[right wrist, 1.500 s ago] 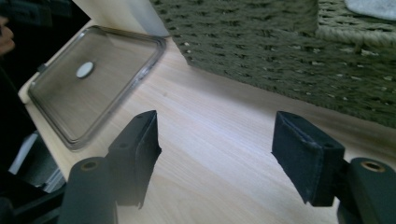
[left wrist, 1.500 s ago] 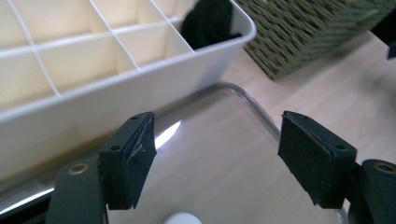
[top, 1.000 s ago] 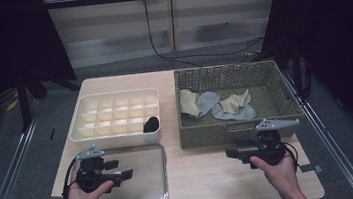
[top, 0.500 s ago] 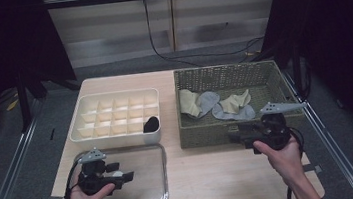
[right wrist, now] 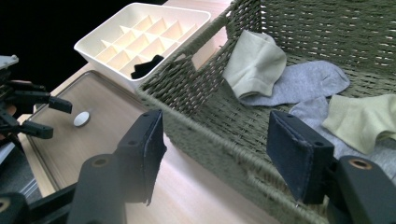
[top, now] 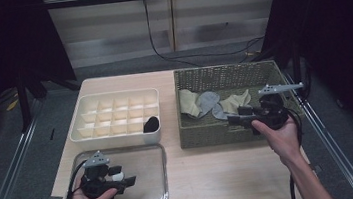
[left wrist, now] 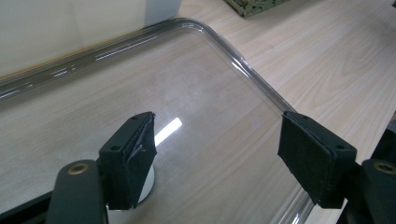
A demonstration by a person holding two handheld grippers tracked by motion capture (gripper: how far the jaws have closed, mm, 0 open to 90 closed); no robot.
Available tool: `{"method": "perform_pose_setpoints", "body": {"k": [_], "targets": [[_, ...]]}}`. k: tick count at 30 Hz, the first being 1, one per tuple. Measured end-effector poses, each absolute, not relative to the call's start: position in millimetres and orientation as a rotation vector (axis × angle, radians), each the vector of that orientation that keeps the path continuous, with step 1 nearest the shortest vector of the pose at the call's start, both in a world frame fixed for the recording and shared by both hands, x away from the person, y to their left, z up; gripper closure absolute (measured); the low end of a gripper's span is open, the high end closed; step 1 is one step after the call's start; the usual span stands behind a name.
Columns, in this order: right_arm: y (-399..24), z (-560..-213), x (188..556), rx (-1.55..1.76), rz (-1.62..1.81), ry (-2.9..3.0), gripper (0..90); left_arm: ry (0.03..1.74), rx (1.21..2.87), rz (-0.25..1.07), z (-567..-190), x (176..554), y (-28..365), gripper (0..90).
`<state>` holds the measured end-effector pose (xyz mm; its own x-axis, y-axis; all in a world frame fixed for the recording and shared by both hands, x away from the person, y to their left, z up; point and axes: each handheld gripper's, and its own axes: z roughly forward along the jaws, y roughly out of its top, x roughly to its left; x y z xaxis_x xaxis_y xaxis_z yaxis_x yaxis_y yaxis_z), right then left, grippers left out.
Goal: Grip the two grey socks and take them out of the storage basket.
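From the high view, one dark sock [top: 151,124] is seen already lodged in the divided organiser [top: 116,117]; pale and grey socks [top: 215,103] are left in the wicker basket [top: 222,74] on the bench [top: 213,176]. The right gripper [top: 234,119] is held over them, the left gripper [top: 125,178] above the clear tray [top: 150,153].

In the left gripper view, the jaws are seen spread, nothing held.

In the right gripper view, the jaws are seen closing a little yet apart and empty. No writing can be read.
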<state>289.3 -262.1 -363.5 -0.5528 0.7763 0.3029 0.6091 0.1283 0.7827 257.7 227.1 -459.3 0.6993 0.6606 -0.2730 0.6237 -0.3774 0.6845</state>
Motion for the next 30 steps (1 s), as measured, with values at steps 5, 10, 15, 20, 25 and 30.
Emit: {"method": "perform_pose_setpoints", "body": {"k": [5,10,15,20,25,30], "targets": [[-260,-370,304,1.382,1.365,2.252,43.6,0.963,2.088,0.067,-456,255,227,27.3],[-255,-383,314,1.406,1.327,2.271,49.7,0.957,2.076,0.087,-452,255,227,27.3],[-256,-380,329,1.418,1.298,2.279,51.4,0.956,2.083,0.080,-453,257,227,27.2],[-249,-380,343,1.418,1.265,2.302,52.8,0.965,2.070,0.086,-451,258,231,28.7],[-243,-380,358,1.439,1.230,2.334,54.3,0.970,2.060,0.087,-450,259,236,28.7],[-237,-369,375,1.436,1.236,2.363,55.4,0.965,2.060,0.083,-451,260,235,28.6]]}}
